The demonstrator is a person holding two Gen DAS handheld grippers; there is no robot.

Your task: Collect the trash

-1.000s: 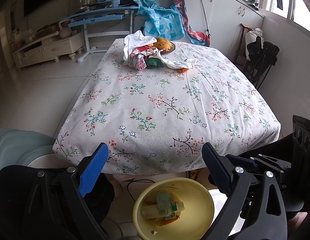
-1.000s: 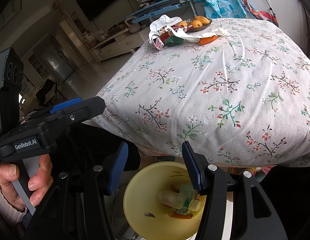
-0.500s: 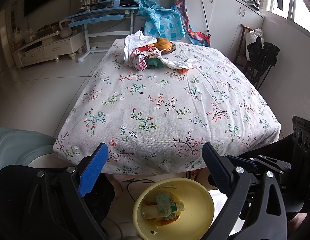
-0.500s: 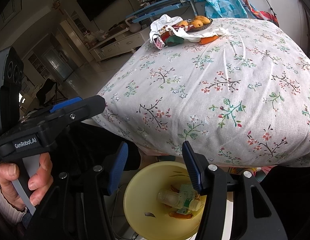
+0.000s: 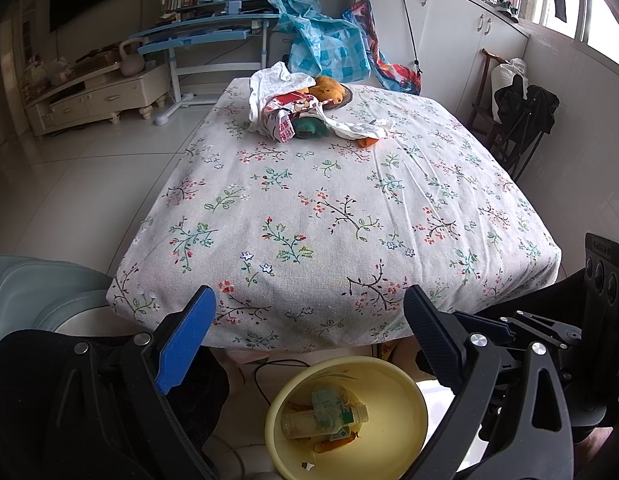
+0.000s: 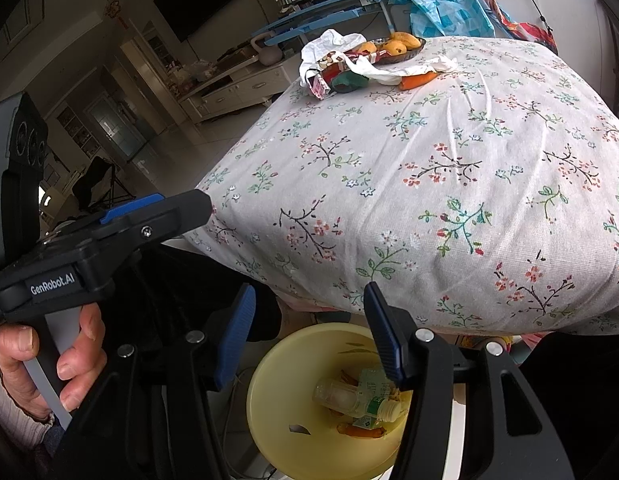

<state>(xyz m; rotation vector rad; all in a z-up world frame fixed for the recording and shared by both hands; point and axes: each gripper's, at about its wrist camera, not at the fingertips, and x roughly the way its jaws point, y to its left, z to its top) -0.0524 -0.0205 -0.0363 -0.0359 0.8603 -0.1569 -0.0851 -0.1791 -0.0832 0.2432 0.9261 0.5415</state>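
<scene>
Both the left gripper and right gripper are hanging with jaws released and empty over the round yellow plastic basin on the floor, which is holding a clear bottle and scraps, near the floral-cloth tabletop.

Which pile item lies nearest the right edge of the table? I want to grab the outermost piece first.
The carrot: orange, half under the white bag's tail, right of the green wrapper and red packet, outside the fruit plate.
</scene>
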